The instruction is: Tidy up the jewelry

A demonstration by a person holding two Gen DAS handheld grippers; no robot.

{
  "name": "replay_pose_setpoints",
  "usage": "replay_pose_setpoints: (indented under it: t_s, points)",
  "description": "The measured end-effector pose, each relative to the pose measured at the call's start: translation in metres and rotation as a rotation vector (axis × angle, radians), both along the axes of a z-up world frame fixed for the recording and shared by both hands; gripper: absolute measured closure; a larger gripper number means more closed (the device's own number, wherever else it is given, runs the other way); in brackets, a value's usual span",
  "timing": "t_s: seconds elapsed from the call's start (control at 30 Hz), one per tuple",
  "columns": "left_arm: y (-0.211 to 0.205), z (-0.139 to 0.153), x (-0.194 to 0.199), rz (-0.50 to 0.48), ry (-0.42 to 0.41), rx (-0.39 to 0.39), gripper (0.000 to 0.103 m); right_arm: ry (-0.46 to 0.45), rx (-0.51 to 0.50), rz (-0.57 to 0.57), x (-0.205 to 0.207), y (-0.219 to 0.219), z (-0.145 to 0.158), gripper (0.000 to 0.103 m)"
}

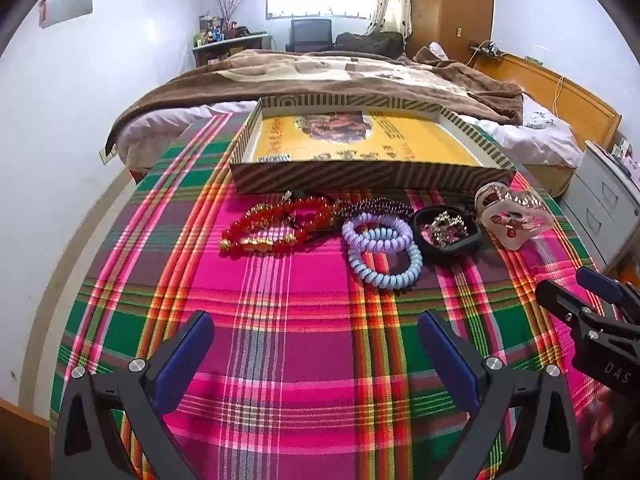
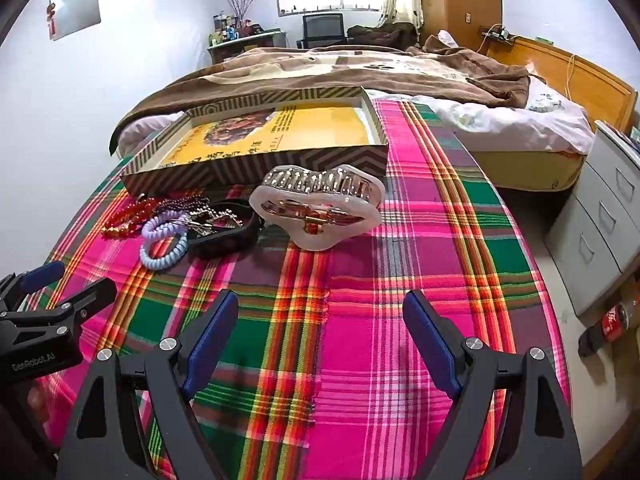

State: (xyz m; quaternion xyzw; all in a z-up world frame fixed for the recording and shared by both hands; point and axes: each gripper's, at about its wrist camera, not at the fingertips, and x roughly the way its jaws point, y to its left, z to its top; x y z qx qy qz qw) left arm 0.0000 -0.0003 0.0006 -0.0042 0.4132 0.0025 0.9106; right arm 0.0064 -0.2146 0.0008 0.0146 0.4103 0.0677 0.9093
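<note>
Jewelry lies in a row on the plaid cloth (image 1: pixel 312 320) in front of a shallow striped box (image 1: pixel 360 174) with a yellow bottom. From the left: red and gold bead bracelets (image 1: pixel 272 224), a dark bead string (image 1: pixel 376 205), two spiral hair ties (image 1: pixel 380 248), a black band with a metal piece (image 1: pixel 448 232) and a large pale hair claw (image 1: pixel 512 216). The right wrist view shows the hair claw (image 2: pixel 316 210) closest, with the spiral ties (image 2: pixel 166 246) and the box (image 2: pixel 256 160) to its left. My left gripper (image 1: pixel 316 338) and right gripper (image 2: pixel 320 314) hover open and empty, short of the row.
A bed with a brown blanket (image 1: pixel 340 76) stands behind the table. Grey drawers (image 2: pixel 600 208) stand to the right, and a cola bottle (image 2: pixel 608 326) lies on the floor beside them. The wall (image 1: pixel 60 140) is on the left.
</note>
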Motion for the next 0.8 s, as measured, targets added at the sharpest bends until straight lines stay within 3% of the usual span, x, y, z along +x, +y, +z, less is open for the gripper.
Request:
replay_pose_setpoints:
  t_s: [0.33,0.4,0.8]
  points:
    - [0.001,0.027,-0.002,0.009,-0.019,-0.046,0.000,-0.027,0.000,-0.011,-0.011,0.001,0.020,0.018]
    - [-0.001,0.024,-0.006,0.005,-0.028,-0.022,0.000,-0.030,-0.003,-0.012,-0.010,0.002,0.020,0.018]
    - [0.011,0.027,-0.015,0.026,-0.029,-0.053,0.000,-0.053,-0.016,0.008,-0.012,0.012,0.023,0.018]
